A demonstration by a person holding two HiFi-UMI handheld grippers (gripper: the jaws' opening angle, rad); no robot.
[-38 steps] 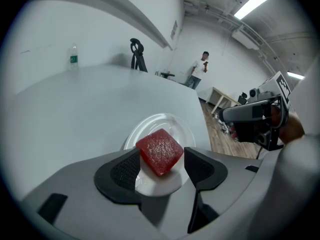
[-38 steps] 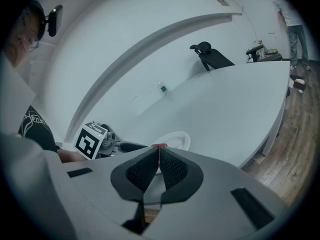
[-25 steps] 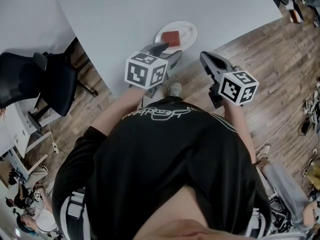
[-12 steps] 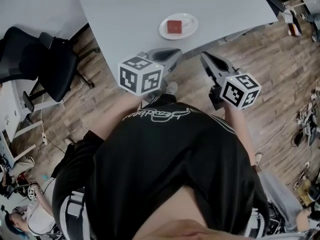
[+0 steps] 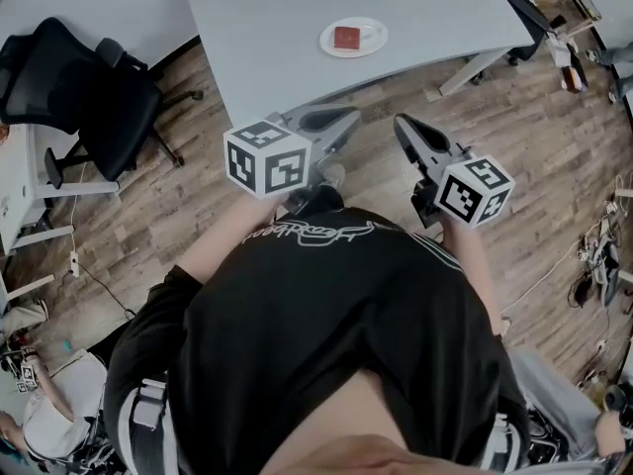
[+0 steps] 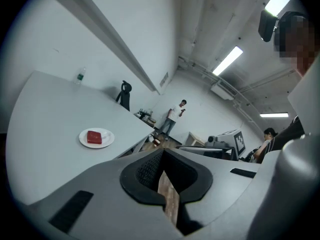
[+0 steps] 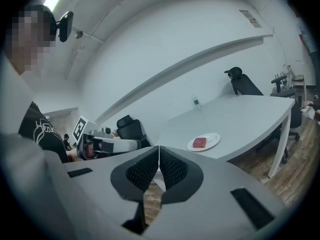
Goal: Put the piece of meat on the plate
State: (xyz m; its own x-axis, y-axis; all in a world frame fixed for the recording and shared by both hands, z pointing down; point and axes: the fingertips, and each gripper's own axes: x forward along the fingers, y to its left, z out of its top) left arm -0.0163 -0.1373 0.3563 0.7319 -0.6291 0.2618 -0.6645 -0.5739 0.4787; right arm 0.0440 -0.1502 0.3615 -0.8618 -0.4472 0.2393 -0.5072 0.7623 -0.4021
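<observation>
The left tongs (image 5: 341,119) have just been closed, the right tongs (image 5: 404,129) are pressed together, both empty. The meat (image 5: 346,37) is laid on the plate (image 5: 372,42), on the counter (image 5: 277,28) well ahead of them.

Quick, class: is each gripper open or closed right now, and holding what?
Left gripper: closed, jaws just shut, nothing between them.
Right gripper: closed, holding nothing.

Nothing legible shows: the white outlined script across the person's black shirt (image 5: 312,232) is too warped and small to make out.
</observation>
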